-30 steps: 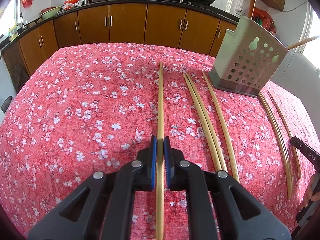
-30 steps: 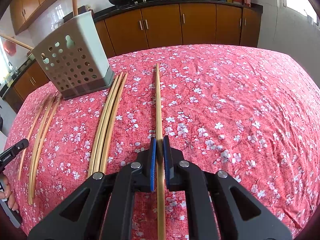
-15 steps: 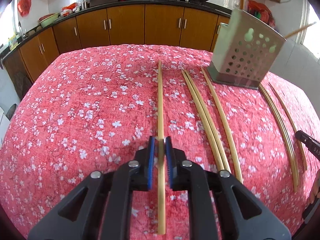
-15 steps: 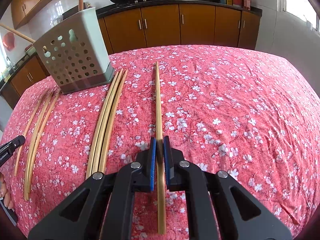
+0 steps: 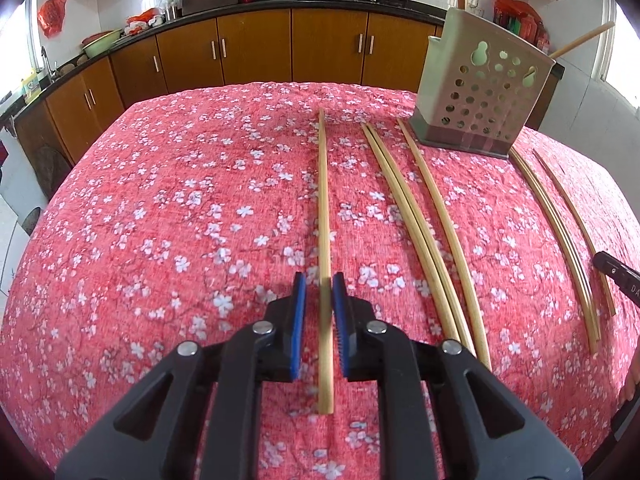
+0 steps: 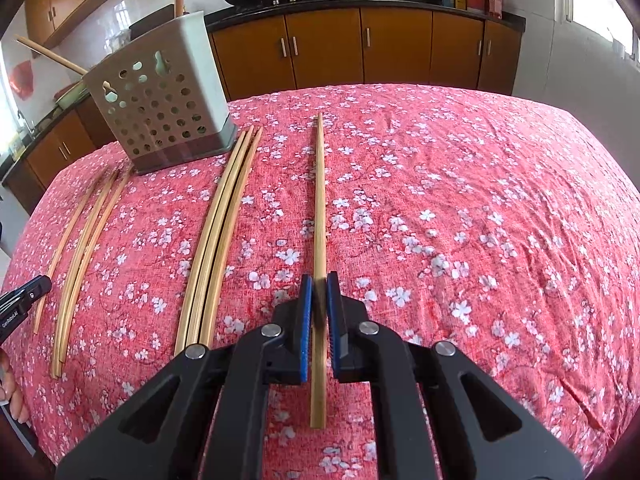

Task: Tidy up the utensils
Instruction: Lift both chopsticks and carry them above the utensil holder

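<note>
In the left wrist view my left gripper (image 5: 319, 280) straddles a bamboo chopstick (image 5: 323, 200) lying on the red floral tablecloth; its blue pads stand a little apart from the stick on both sides. In the right wrist view my right gripper (image 6: 319, 280) is closed more tightly around another chopstick (image 6: 319, 200), the pads close against it. The perforated grey utensil holder (image 5: 476, 100) stands at the back right in the left wrist view, and it also shows in the right wrist view (image 6: 160, 108) at the back left, with sticks poking out of it.
Three loose chopsticks (image 5: 420, 220) lie right of my left gripper, and more (image 5: 560, 224) lie further right. In the right wrist view a bundle of chopsticks (image 6: 220, 232) and another group (image 6: 80, 240) lie to the left. Kitchen cabinets (image 5: 280, 44) stand behind the table.
Both grippers have pulled back along their chopsticks, whose near ends now show. The left jaws have opened slightly off the stick. The right jaws have stayed close around theirs.
</note>
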`<action>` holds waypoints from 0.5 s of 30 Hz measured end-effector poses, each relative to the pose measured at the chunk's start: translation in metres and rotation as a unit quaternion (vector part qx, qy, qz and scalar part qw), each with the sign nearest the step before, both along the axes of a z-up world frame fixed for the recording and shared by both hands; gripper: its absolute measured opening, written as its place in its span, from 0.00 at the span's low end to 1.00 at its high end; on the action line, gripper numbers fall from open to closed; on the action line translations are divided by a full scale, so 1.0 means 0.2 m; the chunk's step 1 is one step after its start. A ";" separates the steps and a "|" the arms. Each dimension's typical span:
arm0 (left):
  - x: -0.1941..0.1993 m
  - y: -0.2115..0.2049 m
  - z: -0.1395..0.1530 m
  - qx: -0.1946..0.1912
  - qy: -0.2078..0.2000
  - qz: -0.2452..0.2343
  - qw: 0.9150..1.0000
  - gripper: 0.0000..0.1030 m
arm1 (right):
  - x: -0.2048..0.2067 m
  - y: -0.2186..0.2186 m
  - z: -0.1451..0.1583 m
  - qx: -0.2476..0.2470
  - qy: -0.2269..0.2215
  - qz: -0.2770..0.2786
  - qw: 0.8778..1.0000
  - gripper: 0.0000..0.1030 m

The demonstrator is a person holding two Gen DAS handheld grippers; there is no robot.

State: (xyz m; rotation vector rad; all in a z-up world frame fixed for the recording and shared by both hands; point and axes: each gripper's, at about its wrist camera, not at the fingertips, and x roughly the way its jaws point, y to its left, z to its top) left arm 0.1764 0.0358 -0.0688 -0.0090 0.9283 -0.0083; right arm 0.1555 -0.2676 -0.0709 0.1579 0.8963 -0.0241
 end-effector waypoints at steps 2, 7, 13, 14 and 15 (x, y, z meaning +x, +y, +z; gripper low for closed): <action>-0.01 0.01 0.00 0.001 0.000 0.001 1.000 0.08 | -0.01 0.00 0.00 -0.001 0.000 0.001 1.000 0.08; -0.05 0.03 0.06 -0.001 -0.013 -0.001 1.000 0.08 | -0.06 -0.03 0.09 0.006 -0.019 -0.005 1.000 0.08; -0.08 0.08 0.31 -0.020 -0.074 0.006 0.997 0.08 | -0.11 -0.09 0.33 0.011 -0.083 -0.016 0.996 0.07; -0.09 0.08 0.36 -0.025 -0.086 0.007 0.996 0.07 | -0.11 -0.10 0.36 0.012 -0.090 -0.016 0.996 0.07; -0.09 0.08 0.40 -0.029 -0.096 0.008 0.995 0.07 | -0.12 -0.11 0.41 0.015 -0.104 -0.018 0.994 0.07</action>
